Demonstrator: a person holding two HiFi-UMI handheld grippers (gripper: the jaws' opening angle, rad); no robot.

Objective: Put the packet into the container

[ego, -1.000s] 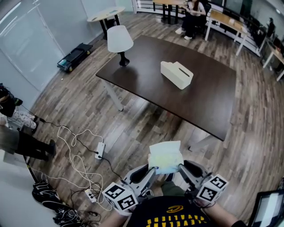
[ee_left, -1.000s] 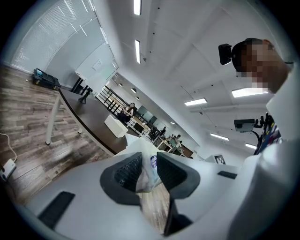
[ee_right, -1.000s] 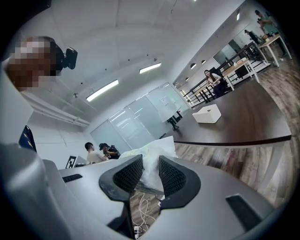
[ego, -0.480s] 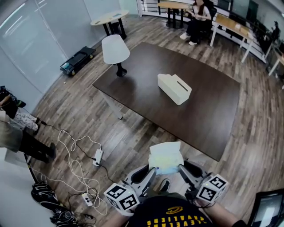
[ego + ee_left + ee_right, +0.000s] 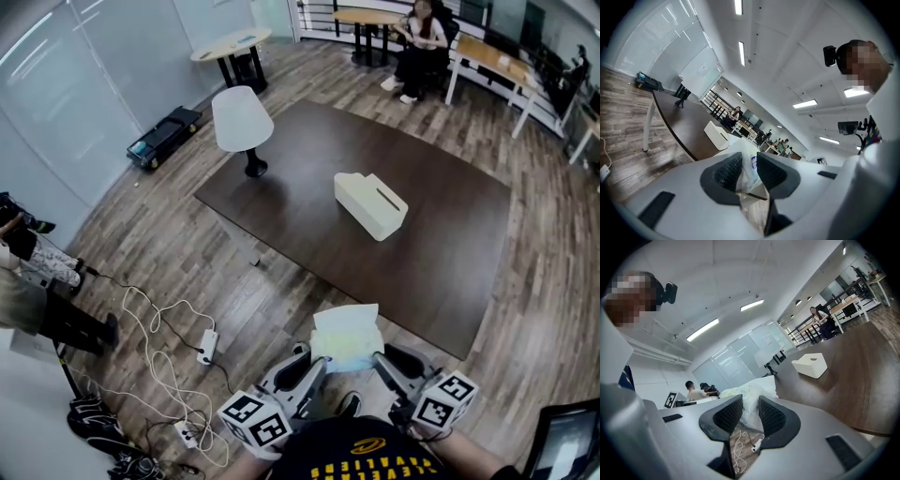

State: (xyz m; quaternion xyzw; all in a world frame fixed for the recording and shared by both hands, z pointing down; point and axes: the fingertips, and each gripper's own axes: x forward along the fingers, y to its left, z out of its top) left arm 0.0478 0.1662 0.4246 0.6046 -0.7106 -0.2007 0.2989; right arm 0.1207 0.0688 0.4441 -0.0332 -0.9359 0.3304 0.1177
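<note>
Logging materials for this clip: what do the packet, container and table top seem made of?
The packet looks like thin, soft plastic film, translucent white, faintly printed, crumpled. The container: off-white, matte, rigid slotted box, probably plastic. The table top: dark brown, smooth, likely wood or laminate.

We see a pale, crinkled packet (image 5: 348,337) of thin, glossy, see-through plastic. The cream box-shaped container (image 5: 371,205) looks matt and smooth. The dark brown wooden table (image 5: 441,234) has a smooth satin top, and the grey-brown plank floor (image 5: 169,244) shows wood grain. We note dark ribbed pads (image 5: 729,171) on the left gripper (image 5: 749,164), set in smooth matt grey plastic.
</note>
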